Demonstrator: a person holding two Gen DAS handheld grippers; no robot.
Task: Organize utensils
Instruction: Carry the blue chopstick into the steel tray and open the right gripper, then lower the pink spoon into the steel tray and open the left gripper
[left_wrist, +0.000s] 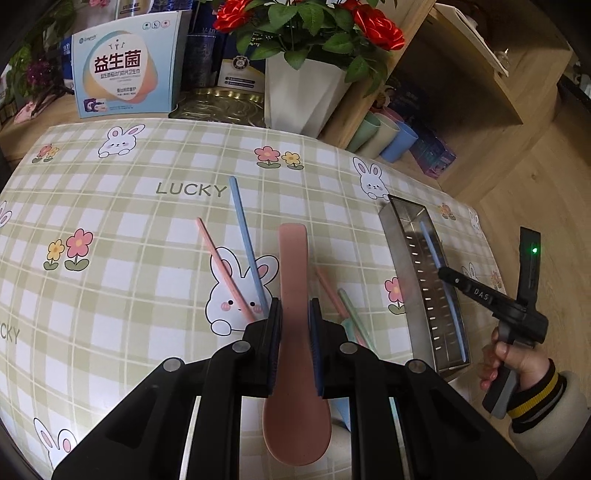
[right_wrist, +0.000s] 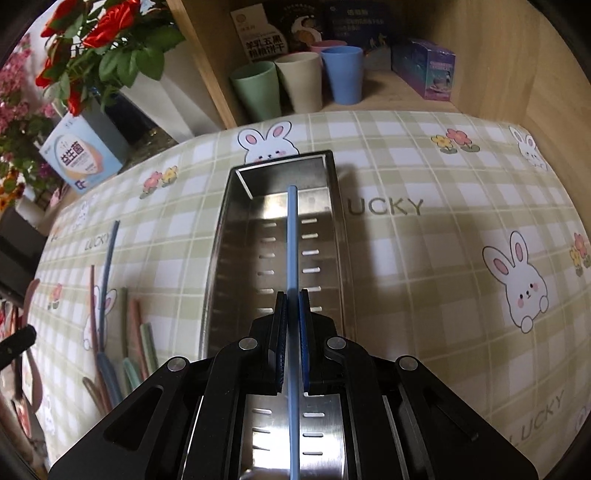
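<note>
**Mia:** Right wrist view first. What do you see close up?

**Ben:** The right tongs (right_wrist: 291, 295) are pinching a blue chopstick (right_wrist: 291, 236). It runs straight ahead, along the metal tray (right_wrist: 221, 236), just over the slots in the bottom. I can't tell if its far tip touches the tray.

**Mia:** So which step is this?

**Ben:** I think it is the putting-in step. The chopstick is over the tray but not let go yet. Next the tongs need to go down a little and spread, so it lies flat inside.

**Mia:** And the left wrist view?

**Ben:** The left tongs (left_wrist: 295, 314) are pinching a pink spoon (left_wrist: 293, 332) by its handle. The bowl of the spoon is near the camera and the handle points away. It looks lifted off the desk (left_wrist: 147, 258), but I can't be sure.

**Mia:** What is still on the desk?

**Ben:** Beside the tongs lie a pink chopstick (left_wrist: 221, 266) and another blue chopstick (left_wrist: 245, 243). More pink and green sticks (left_wrist: 347, 306) lie on the other side. The tray is farther to the right, so the spoon must travel that way.

**Mia:** How is the right hand (left_wrist: 509, 365) held?

**Ben:** It grips its handle at the near end of the tray, with the tongs pointing along the tray.
</note>
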